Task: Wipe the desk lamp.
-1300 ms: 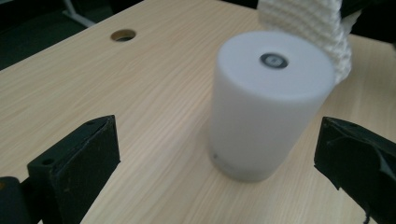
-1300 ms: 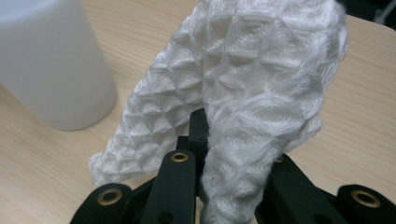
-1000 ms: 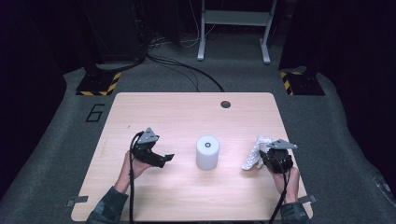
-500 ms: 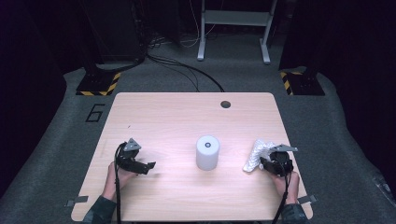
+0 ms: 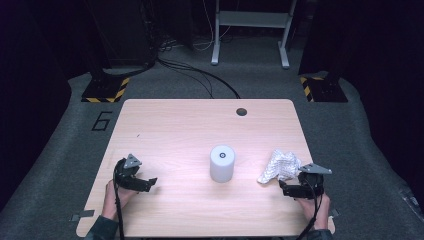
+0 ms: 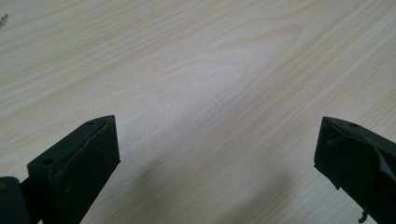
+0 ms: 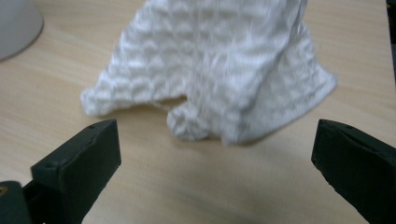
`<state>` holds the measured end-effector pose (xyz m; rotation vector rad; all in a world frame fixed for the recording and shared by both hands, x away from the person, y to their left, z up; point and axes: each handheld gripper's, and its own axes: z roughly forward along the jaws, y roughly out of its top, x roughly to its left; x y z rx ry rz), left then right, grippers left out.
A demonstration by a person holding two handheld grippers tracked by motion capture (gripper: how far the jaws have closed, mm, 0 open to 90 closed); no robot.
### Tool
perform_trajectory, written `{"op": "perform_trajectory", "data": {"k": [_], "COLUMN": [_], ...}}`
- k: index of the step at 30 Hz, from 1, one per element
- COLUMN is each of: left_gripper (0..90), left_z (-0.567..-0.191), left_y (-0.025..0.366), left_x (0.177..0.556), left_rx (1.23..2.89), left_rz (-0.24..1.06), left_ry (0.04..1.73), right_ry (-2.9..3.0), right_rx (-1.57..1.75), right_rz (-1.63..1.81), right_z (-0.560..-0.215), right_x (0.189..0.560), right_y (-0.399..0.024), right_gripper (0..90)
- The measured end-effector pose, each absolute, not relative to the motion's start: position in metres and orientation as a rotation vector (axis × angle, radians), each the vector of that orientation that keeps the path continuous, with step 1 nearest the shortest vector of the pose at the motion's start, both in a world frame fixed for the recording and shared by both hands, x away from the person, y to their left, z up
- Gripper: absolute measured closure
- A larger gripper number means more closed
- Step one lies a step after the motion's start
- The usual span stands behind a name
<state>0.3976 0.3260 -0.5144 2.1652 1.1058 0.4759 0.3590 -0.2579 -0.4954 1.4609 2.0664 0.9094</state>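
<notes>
A crumpled white paper towel [image 5: 281, 167] lies on the wooden table [image 5: 200, 125] at the right. My right gripper [image 5: 285, 188] sits just in front of it. In the right gripper view the right gripper [image 7: 215, 127] has just been opening its jaws, which now stand wide with the towel [image 7: 219, 70] lying beyond them, not between the pads. A white paper roll [image 5: 222, 163] stands upright at mid-table, and its edge [image 7: 14, 23] shows in the right gripper view. My left gripper [image 5: 150, 183] rests low at the front left. Seen from its own camera, the left gripper [image 6: 217, 123] is open over bare wood.
A round cable hole [image 5: 241, 111] sits near the table's far edge. Beyond the table are grey carpet, black cables [image 5: 200, 75], a white metal frame [image 5: 250, 30] and yellow-black striped bases [image 5: 105, 92].
The right gripper let go of the crumpled towel and drew back toward the front edge. The left hand moved left toward the front corner and sank to the table.
</notes>
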Motion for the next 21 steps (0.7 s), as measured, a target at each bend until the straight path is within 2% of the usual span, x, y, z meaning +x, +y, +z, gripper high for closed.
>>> {"op": "perform_trajectory", "data": {"k": [9,21], "left_gripper": [0.0,0.0], "left_z": [-0.529,-0.531], "left_y": [0.330,0.330], "left_x": [0.395,0.393], "left_rx": [2.139,2.105], "left_rz": [0.479,0.487], "left_ry": [1.137,1.143], "right_ry": [2.078,2.062], "right_rx": [1.503,1.487], "right_rz": [0.845,0.872], "right_z": [-0.527,-0.530], "right_x": [0.344,0.343], "right_y": [-0.269,-0.271], "right_gripper": [0.0,0.0]}}
